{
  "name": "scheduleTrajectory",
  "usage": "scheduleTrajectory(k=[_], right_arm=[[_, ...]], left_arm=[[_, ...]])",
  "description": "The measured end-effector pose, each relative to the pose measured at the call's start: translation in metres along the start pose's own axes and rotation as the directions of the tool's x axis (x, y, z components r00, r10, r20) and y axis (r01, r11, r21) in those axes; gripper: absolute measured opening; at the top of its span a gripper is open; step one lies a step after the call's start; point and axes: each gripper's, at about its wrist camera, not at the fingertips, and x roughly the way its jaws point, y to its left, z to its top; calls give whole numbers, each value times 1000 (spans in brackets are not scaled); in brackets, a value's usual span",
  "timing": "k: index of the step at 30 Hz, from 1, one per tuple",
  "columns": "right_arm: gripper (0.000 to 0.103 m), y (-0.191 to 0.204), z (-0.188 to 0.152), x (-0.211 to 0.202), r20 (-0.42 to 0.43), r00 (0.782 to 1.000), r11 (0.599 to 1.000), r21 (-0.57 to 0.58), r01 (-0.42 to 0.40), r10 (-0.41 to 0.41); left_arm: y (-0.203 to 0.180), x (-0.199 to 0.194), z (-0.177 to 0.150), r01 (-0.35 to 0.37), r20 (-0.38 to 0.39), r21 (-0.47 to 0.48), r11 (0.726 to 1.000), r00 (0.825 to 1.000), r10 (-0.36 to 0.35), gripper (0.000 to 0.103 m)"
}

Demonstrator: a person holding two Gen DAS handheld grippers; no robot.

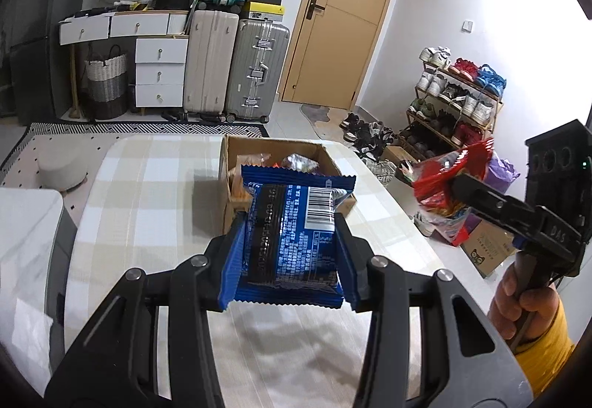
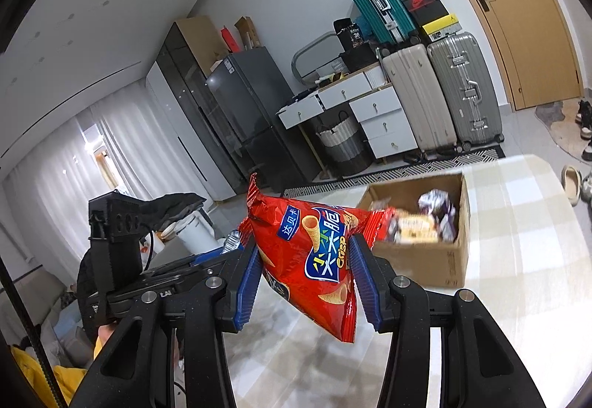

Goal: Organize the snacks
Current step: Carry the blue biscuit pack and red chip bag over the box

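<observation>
My left gripper (image 1: 290,241) is shut on a blue snack packet (image 1: 292,237) with a barcode, held above the table in front of the cardboard box (image 1: 266,149). My right gripper (image 2: 307,260) is shut on a red crisp bag (image 2: 314,260), held above the table to the left of the same cardboard box (image 2: 425,260). The box holds several wrapped snacks (image 2: 418,226). In the left wrist view the right gripper (image 1: 449,187) shows at the right with the red bag (image 1: 444,186). In the right wrist view the body of the left gripper (image 2: 122,260) shows at the left.
A table with a beige checked cloth (image 1: 148,186) carries the box. Suitcases (image 1: 236,67), a white drawer unit (image 1: 159,71) and a wicker basket (image 1: 105,82) stand beyond it. A shoe rack (image 1: 455,100) and shoes are at the right, a dark fridge (image 2: 251,111) at the left.
</observation>
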Motion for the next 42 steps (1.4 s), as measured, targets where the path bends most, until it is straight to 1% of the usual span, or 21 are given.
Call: scheduleTrajectory(k=[4,9,11,15,20,24,25,28,30,34,36,42], right_arm=[[47,-11,22,9,2,1000,1000,-1,10,-10],[47,-21,52,28,-6,999,999,-34,32,-33],[47,-27,63,39,-15,999,998,-45,37,-38],[47,-38,79,59,-30,999,998,-47,38,-39],[47,-55,95,86,-50,996,997,-46,67,-69],[47,-70,104,107,-76,992,995,-38,95,-98],[47,-74,105,113,-86,991,994,-36,100,-103],[47,-88,107,126,-87,989,993,-5,118,-118],[47,-97,106,136,-96,988,992,18,126,-124],[48,-112,104,151,-119,981,987,40,158,-152],[47,-119,102,156,-127,980,985,53,164,-156],[47,-132,100,172,-148,974,980,69,185,-174]], left_arm=[[-2,24,21,-10,-18,10,1000,1000,11,41],[-9,60,49,-10,-35,36,999,999,11,41],[-11,78,64,-27,-37,48,998,999,29,41],[-13,113,86,-41,-56,66,997,997,45,41],[-13,160,114,-45,-81,70,997,995,51,41],[-16,203,138,-53,-103,86,995,993,62,41],[-15,212,142,-58,-105,74,996,992,66,41],[-9,240,154,-45,-118,30,999,992,48,41],[-4,258,159,-46,-134,17,999,990,48,41],[6,292,166,-54,-160,17,998,986,56,41],[13,312,169,-45,-182,6,999,982,46,41],[26,354,167,-42,-228,1,999,973,41,41]])
